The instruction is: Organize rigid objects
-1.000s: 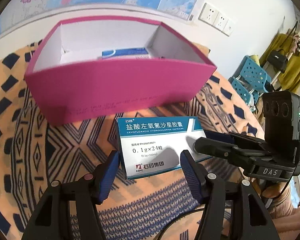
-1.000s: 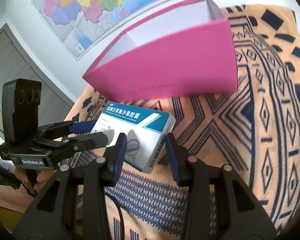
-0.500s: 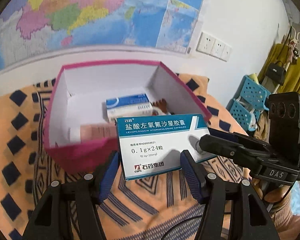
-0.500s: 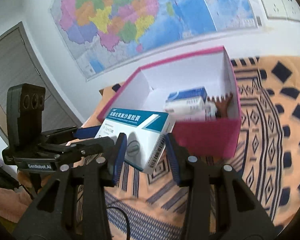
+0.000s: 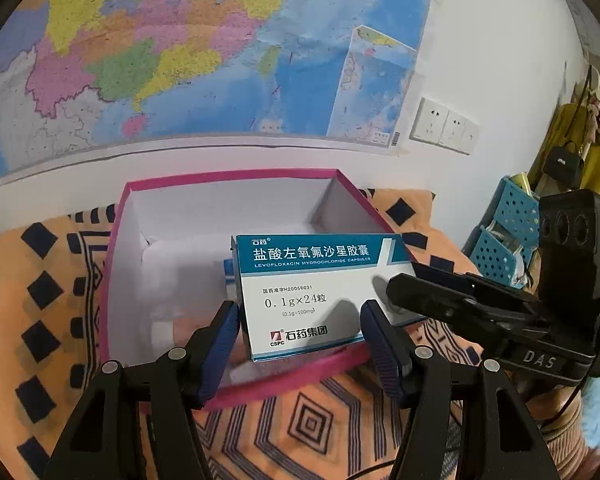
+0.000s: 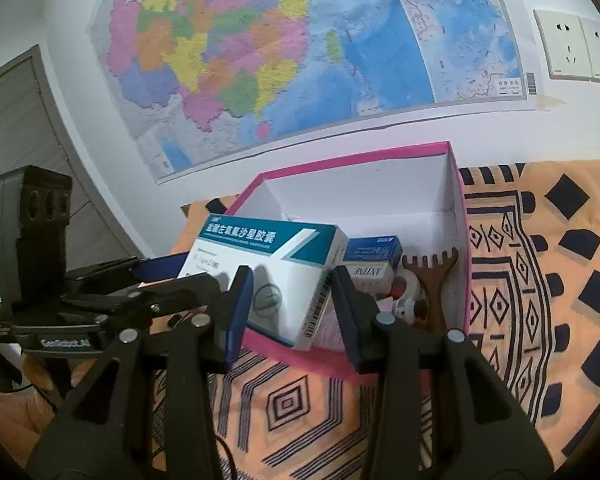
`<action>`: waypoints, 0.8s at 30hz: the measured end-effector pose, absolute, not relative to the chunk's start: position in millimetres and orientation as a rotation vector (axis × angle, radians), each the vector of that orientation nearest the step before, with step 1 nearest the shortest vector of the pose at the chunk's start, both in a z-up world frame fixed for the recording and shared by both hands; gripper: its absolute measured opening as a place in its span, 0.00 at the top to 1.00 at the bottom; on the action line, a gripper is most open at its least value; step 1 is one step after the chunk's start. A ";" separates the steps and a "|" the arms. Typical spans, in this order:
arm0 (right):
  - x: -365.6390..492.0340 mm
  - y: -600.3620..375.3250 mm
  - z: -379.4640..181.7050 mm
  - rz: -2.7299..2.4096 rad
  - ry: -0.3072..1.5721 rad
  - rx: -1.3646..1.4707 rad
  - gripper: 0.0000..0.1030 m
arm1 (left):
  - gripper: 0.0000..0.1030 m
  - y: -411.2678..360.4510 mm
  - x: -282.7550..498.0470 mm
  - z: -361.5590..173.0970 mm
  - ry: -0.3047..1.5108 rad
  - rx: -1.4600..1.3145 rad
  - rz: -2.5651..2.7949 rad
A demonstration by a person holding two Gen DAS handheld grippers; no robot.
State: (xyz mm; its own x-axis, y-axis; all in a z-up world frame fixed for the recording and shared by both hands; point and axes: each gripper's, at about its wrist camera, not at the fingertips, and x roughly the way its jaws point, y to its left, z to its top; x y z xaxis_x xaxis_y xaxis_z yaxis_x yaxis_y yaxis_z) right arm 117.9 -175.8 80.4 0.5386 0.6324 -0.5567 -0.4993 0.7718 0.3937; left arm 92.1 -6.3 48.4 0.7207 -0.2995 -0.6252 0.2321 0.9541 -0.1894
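Note:
A white and teal medicine box (image 5: 316,292) (image 6: 268,276) hangs in the air over the open pink box (image 5: 120,240) (image 6: 466,248). My left gripper (image 5: 300,336) and my right gripper (image 6: 290,304) both hold it, one at each end, jaws shut on its sides. Each gripper shows in the other's view: the right one (image 5: 452,300) at the carton's right end, the left one (image 6: 148,280) at its left end. Inside the pink box lie a blue and white carton (image 6: 374,258), a brown comb (image 6: 432,276) and small items partly hidden by the held box.
The pink box stands on an orange cloth with dark patterns (image 6: 540,280) (image 5: 44,320). A wall with a map (image 5: 180,60) and sockets (image 5: 444,124) rises just behind it. Blue crates (image 5: 504,240) and hanging clothes are at the right.
Both grippers have lifted the medicine box from the cloth in front of the pink box and carried it up and forward over the box's opening.

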 end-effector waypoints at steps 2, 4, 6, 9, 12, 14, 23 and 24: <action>126.2 -175.1 77.5 0.670 0.747 0.198 0.58 | 0.39 -7.4 99.3 47.1 0.711 -0.097 -0.285; 133.9 -175.0 73.2 0.656 0.757 0.201 0.58 | 0.39 -8.1 106.0 43.0 0.723 -0.100 -0.282; 141.5 -175.0 66.7 0.645 0.777 0.206 0.58 | 0.39 -7.9 113.0 37.2 0.740 -0.107 -0.280; 148.2 -174.7 57.5 0.637 0.804 0.211 0.58 | 0.39 -7.3 118.7 29.0 0.759 -0.115 -0.276; 151.8 -175.4 50.8 0.634 0.821 0.218 0.58 | 0.39 -6.3 122.5 22.9 0.775 -0.123 -0.277; 152.2 -175.0 49.1 0.633 0.822 0.213 0.58 | 0.39 -5.6 123.5 20.3 0.782 -0.126 -0.273; 151.7 -167.9 49.5 0.613 0.842 0.153 0.58 | 0.39 -4.1 129.4 10.2 0.814 -0.141 -0.267; 151.6 -166.9 49.3 0.609 0.843 0.144 0.58 | 0.39 -4.0 130.2 9.3 0.817 -0.143 -0.267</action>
